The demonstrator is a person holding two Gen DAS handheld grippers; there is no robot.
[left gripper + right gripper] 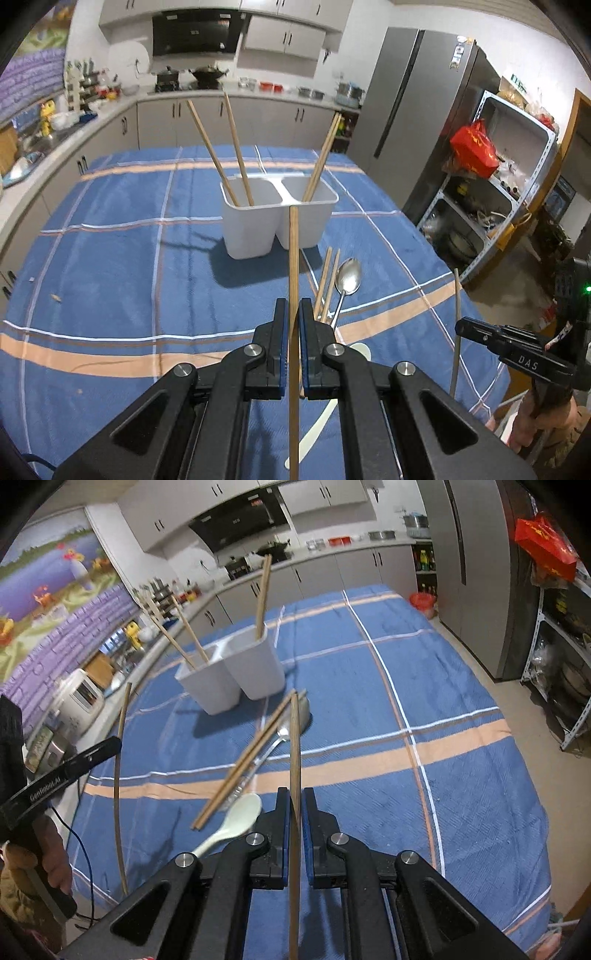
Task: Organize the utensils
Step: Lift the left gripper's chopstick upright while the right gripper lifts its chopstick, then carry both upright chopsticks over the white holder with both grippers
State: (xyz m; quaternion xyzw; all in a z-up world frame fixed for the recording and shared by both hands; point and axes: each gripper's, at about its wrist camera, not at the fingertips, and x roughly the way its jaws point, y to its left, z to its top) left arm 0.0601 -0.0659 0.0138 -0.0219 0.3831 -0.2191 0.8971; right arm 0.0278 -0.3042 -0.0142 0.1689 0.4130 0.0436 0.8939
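Two tongs, each pinching one wooden chopstick: left tongs (292,314) clamp chopstick (293,266), right tongs (295,805) clamp second chopstick (294,746), both raised near side of white twin-compartment holder (255,221). Holder: two chopsticks in one compartment, pair in other. Chopstick pair (243,764), metal spoon (347,280), white spoon (232,823) lie on tabletop (110,258) before holder.

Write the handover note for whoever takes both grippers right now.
Left gripper: shut on one wooden chopstick, lifted off the cloth.
Right gripper: shut on another chopstick, also lifted.
White two-compartment holder stands mid-table on the blue cloth.
Done: two chopsticks stand in its left compartment, a pair in its right compartment.
Left: drop in the two held chopsticks, then clear what still lies on the cloth: two chopsticks, a metal spoon and a white spoon.
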